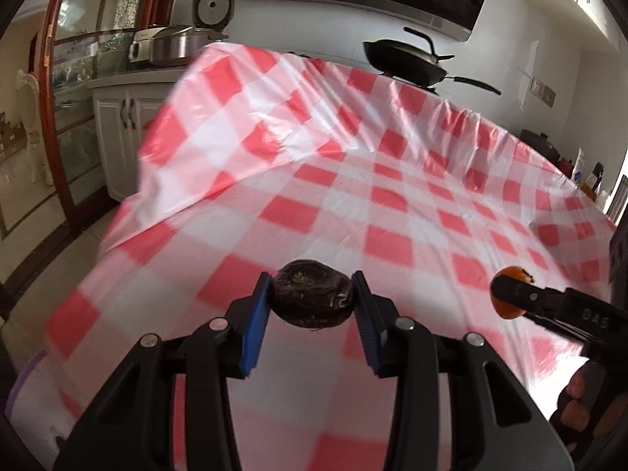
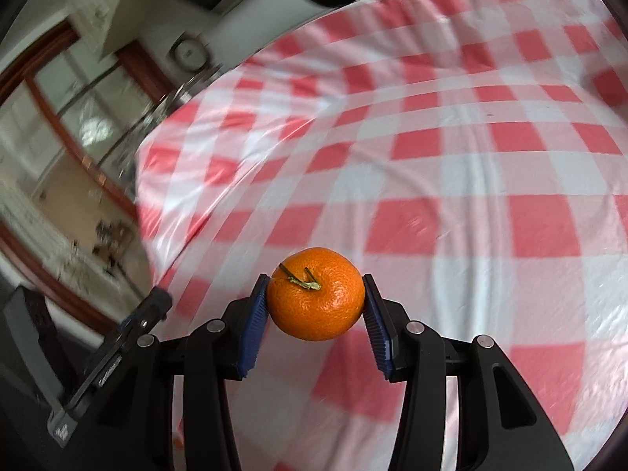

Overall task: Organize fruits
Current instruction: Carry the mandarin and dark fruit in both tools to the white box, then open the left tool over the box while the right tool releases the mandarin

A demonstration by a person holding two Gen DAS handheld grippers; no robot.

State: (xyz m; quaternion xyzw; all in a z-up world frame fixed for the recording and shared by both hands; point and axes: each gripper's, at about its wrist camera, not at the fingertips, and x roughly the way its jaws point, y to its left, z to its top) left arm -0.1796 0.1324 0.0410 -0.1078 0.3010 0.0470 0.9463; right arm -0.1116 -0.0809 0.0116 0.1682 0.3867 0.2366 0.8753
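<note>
Wrist views: both grippers loaded, carrying over the tablecloth [image 2: 490,165].
Keep left gripper [image 1: 313,300] clamped on dark fruit [image 1: 313,299], right gripper [image 2: 316,299] on orange [image 2: 316,299]; carry level, clear of table edge.

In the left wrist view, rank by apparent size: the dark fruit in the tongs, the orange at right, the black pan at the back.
1. Black pan
2. Dark fruit, though nearness inflates it
3. Orange, partly hidden by the other tongs

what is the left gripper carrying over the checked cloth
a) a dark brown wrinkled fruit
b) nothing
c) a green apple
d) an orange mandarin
a: the left gripper has its blue pads pressed on a dark brown wrinkled fruit, while the orange mandarin sits in the right gripper.
</note>
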